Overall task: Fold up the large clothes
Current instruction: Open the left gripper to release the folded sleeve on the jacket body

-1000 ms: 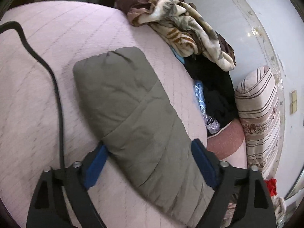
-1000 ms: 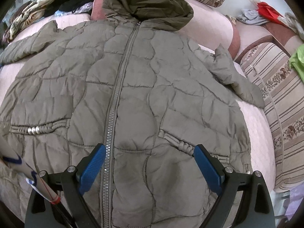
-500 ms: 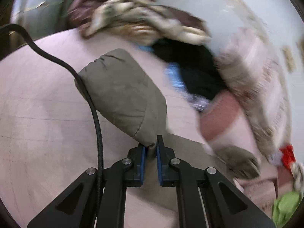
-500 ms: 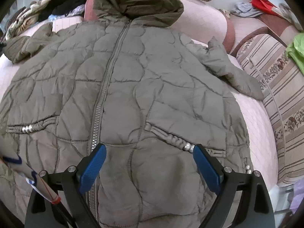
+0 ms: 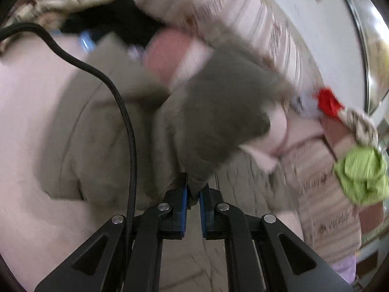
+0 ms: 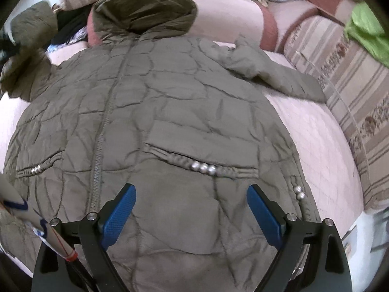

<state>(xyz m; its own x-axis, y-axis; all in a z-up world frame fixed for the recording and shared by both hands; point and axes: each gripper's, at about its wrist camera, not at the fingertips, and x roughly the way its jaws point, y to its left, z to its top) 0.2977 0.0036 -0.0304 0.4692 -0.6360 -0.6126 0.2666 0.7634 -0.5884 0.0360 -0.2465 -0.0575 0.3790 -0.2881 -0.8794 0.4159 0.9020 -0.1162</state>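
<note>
An olive quilted jacket (image 6: 170, 121) lies front-up on the pink bed, zip closed, hood (image 6: 143, 12) toward the pillows. In the blurred left wrist view my left gripper (image 5: 193, 194) is shut on the jacket's sleeve (image 5: 218, 112), which hangs lifted in front of the camera over the rest of the jacket (image 5: 97, 133). That raised sleeve shows at the upper left of the right wrist view (image 6: 31, 24). My right gripper (image 6: 190, 209) stands open over the jacket's lower front, nothing between its blue pads. The other sleeve (image 6: 274, 75) lies flat at the right.
Striped pillows (image 6: 352, 92) run along the right and back of the pink bed (image 6: 316, 141). A green cloth (image 6: 367, 29) and a red one (image 5: 328, 102) lie on them. Dark and patterned clothes (image 5: 73, 2) are piled at the far left. A black cable (image 5: 121, 112) crosses the left view.
The left gripper closed on the sleeve, then lifted and carried it rightward over the jacket, rolling as it went. The right gripper drifted slightly toward the jacket's right side, still open.
</note>
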